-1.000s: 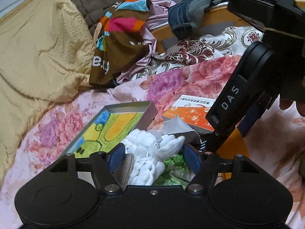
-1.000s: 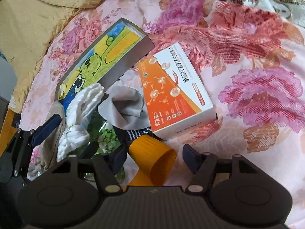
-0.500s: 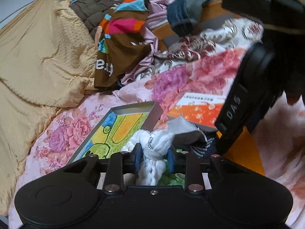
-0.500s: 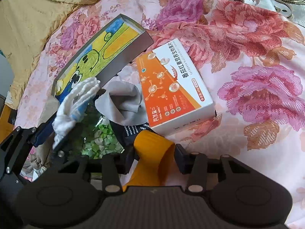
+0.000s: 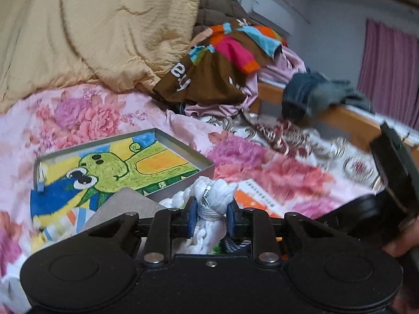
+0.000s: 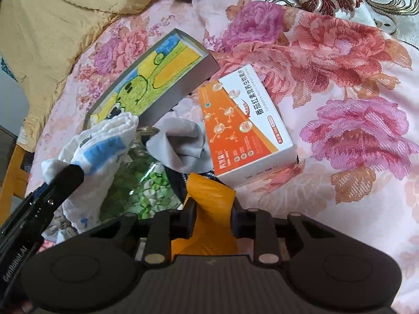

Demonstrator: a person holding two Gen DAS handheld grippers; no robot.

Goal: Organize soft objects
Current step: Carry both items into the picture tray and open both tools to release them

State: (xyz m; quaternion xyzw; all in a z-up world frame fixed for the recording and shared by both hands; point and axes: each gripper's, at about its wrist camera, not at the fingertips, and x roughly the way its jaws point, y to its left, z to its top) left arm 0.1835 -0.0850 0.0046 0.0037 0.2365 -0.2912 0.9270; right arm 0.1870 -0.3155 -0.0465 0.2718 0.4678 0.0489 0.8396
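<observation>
Gripping a white cloth (image 5: 209,204), the left tongs (image 5: 209,213) stay clenched; right tongs (image 6: 210,216) clamp an orange cloth (image 6: 209,196).

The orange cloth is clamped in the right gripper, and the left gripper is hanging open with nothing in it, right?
Not quite. The orange cloth is indeed clamped in the right gripper, but the left gripper is not open: the left wrist view shows its jaws shut on a white cloth, which bunches up between them.

orange-white box (image 6: 246,130): "番茄红素" | left gripper arm (image 6: 15,261): possibly "GenroboLAI", blurred | brown garment (image 5: 209,78): partial letters
</observation>
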